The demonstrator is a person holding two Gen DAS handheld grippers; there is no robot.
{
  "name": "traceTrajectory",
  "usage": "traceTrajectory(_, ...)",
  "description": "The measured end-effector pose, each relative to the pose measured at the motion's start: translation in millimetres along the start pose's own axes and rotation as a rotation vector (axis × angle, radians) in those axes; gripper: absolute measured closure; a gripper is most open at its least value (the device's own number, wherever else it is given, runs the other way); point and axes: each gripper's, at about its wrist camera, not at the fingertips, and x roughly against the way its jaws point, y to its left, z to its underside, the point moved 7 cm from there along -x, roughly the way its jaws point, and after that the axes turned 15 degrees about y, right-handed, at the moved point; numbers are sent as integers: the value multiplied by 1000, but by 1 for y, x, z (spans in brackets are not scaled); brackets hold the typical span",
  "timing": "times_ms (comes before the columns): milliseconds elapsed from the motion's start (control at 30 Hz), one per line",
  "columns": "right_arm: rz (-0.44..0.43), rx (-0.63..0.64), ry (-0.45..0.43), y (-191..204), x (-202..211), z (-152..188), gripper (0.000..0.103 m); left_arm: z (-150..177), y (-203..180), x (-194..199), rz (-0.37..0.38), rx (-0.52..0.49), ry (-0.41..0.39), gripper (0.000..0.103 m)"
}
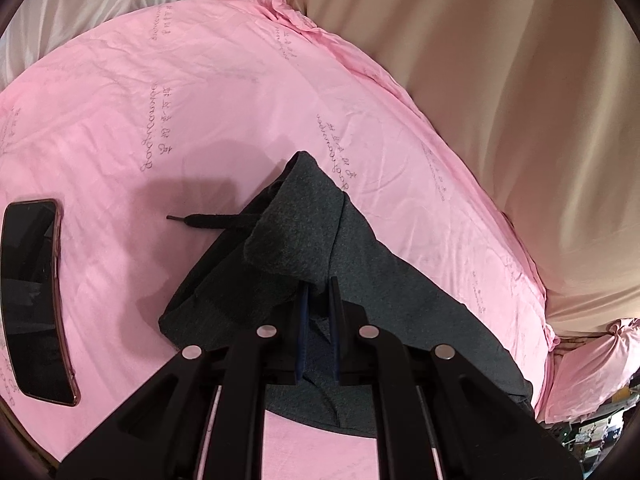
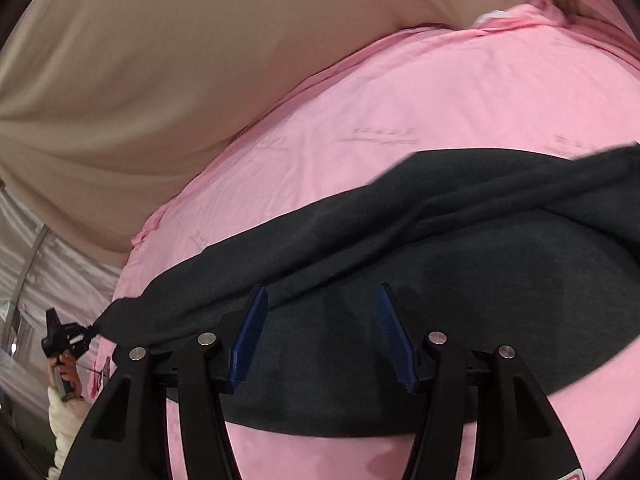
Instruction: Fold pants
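Dark grey pants [image 1: 360, 264] lie on a pink sheet [image 1: 200, 100]. One bunched end of them is lifted and folded over, and a black drawstring [image 1: 208, 220] trails out to the left. My left gripper [image 1: 319, 286] is shut on that lifted fabric, which drapes over its fingertips. In the right wrist view the pants [image 2: 440, 280] spread wide under my right gripper [image 2: 320, 296], which is open, its blue pads apart above the cloth and pressing on nothing. At the far left of that view the left gripper [image 2: 90, 330] pinches the pants' end, held by a hand [image 2: 66, 372].
A black phone [image 1: 34, 300] in a reddish case lies on the sheet, left of the pants. Beige cloth [image 1: 500, 80] borders the pink sheet on the far side, also seen in the right wrist view as beige cloth [image 2: 160, 60]. White drapery [image 2: 48, 272] hangs beyond.
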Motion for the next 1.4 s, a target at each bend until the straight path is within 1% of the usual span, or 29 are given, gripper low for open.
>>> traceTrajectory(67, 40, 7, -3, 4, -6, 0, 48, -1, 0, 0, 4, -9, 2, 95)
traceTrajectory(100, 51, -31, -6, -3, -8, 0, 48, -2, 0, -2, 8, -9, 2, 95)
traceTrajectory(133, 46, -71, -9, -11, -7, 1, 48, -1, 2, -3, 13, -7, 4, 95)
traceTrajectory(167, 24, -122, -12, -21, -5, 5, 48, -1, 4, -4, 17, -5, 7, 95)
traceTrajectory(233, 8, -199, -31, -38, 4, 15, 48, 2, 9, -6, 25, -4, 15, 95)
traceTrajectory(333, -5, -268, -51, -58, 14, 21, 48, 3, 15, -7, 39, -3, 22, 94)
traceTrajectory(467, -59, -314, -60, -66, 18, 11, 50, 3, 21, -12, 41, 7, 27, 94)
traceTrajectory(567, -99, -381, -43, -77, 4, -8, 50, 3, 25, -15, 48, 24, 37, 93)
traceTrajectory(600, -100, -405, -39, -82, -1, -12, 52, 3, 25, -16, 45, 26, 39, 93)
traceTrajectory(633, -91, -418, -26, -87, -8, -18, 74, 2, 26, -16, 37, 28, 40, 93)
traceTrajectory(667, -80, -412, -1, -89, -15, -23, 94, 1, 25, -17, 31, 29, 42, 94)
traceTrajectory(700, -79, -408, -2, -88, -15, -26, 99, 0, 25, -17, 25, 31, 44, 95)
traceTrajectory(767, -90, -361, -55, -77, 5, -29, 99, -1, 23, -11, 22, 33, 40, 95)
traceTrajectory(833, -91, -249, -149, -50, 47, -20, 100, 2, 21, 2, 20, 16, 19, 95)
traceTrajectory(867, -82, -206, -178, -41, 65, -11, 100, 5, 24, 10, -13, 14, -3, 95)
traceTrajectory(900, -71, -182, -182, -37, 75, 3, 100, 6, 27, 17, -50, 18, -25, 95)
traceTrajectory(933, -49, -171, -168, -39, 76, 14, 100, 9, 37, 26, -98, 24, -57, 95)
traceTrajectory(967, 0, -160, -137, -44, 71, 28, 100, 13, 46, 31, -120, 38, -71, 95)
traceTrajectory(1000, 33, -160, -107, -49, 64, 36, 100, 16, 55, 30, -135, 53, -65, 95)
traceTrajectory(1033, 66, -176, -58, -60, 50, 48, 100, 19, 63, 25, -142, 64, -50, 95)
traceTrajectory(1067, 73, -205, -19, -71, 37, 57, 100, 23, 71, 18, -149, 82, -28, 95)
traceTrajectory(1100, 70, -226, -2, -75, 30, 60, 100, 25, 74, 14, -146, 90, -17, 95)
traceTrajectory(1167, 69, -231, -10, -75, 26, 63, 99, 36, 67, 7, -91, 81, 7, 95)
traceTrajectory(1233, 82, -212, -22, -68, 24, 57, 99, 44, 54, 9, -44, 48, 4, 86)
traceTrajectory(1267, 90, -202, -25, -65, 23, 55, 99, 46, 47, 9, -33, 41, 2, 65)
traceTrajectory(1300, 103, -195, -25, -64, 22, 54, 98, 47, 43, 10, -25, 44, -3, 37)
traceTrajectory(1333, 107, -193, -24, -62, 20, 55, 98, 46, 37, 11, 0, 60, -29, 28)
traceTrajectory(1367, 107, -195, -24, -62, 17, 56, 97, 46, 34, 11, 5, 69, -41, 23)
traceTrajectory(1400, 105, -199, -27, -64, 17, 60, 97, 44, 30, 7, 8, 80, -37, 23)
